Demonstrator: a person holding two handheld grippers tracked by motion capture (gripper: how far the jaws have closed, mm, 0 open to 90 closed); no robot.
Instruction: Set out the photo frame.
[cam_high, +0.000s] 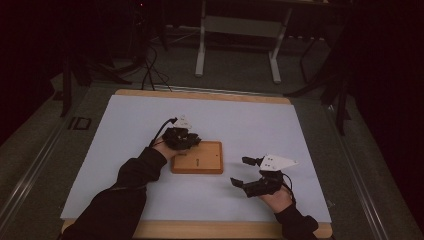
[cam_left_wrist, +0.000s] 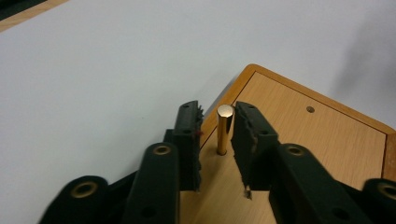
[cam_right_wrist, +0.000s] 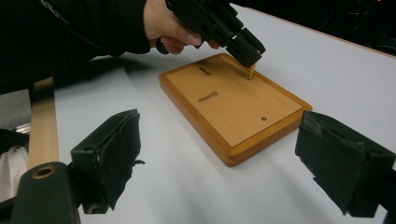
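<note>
A flat wooden board (cam_high: 200, 160) lies on the white sheet, left of centre. A short brass pin (cam_left_wrist: 224, 130) stands upright in a hole near one corner of the board (cam_left_wrist: 303, 140). My left gripper (cam_left_wrist: 218, 109) straddles the pin: one pad is right against it and a narrow gap shows at the other. In the right gripper view the left gripper (cam_right_wrist: 247, 51) points down onto the pin (cam_right_wrist: 251, 71). My right gripper (cam_high: 239, 171) hovers to the right of the board, wide open, nothing between its jaws. In its own view the right gripper (cam_right_wrist: 219, 126) faces the board (cam_right_wrist: 224, 107).
The board has a small round hole (cam_right_wrist: 264, 118) and two slots (cam_right_wrist: 210, 96). The white sheet (cam_high: 135, 130) covers a wooden tabletop whose edge (cam_high: 200, 229) shows at the front. A white table frame (cam_high: 240, 30) and cables stand beyond on the dark floor.
</note>
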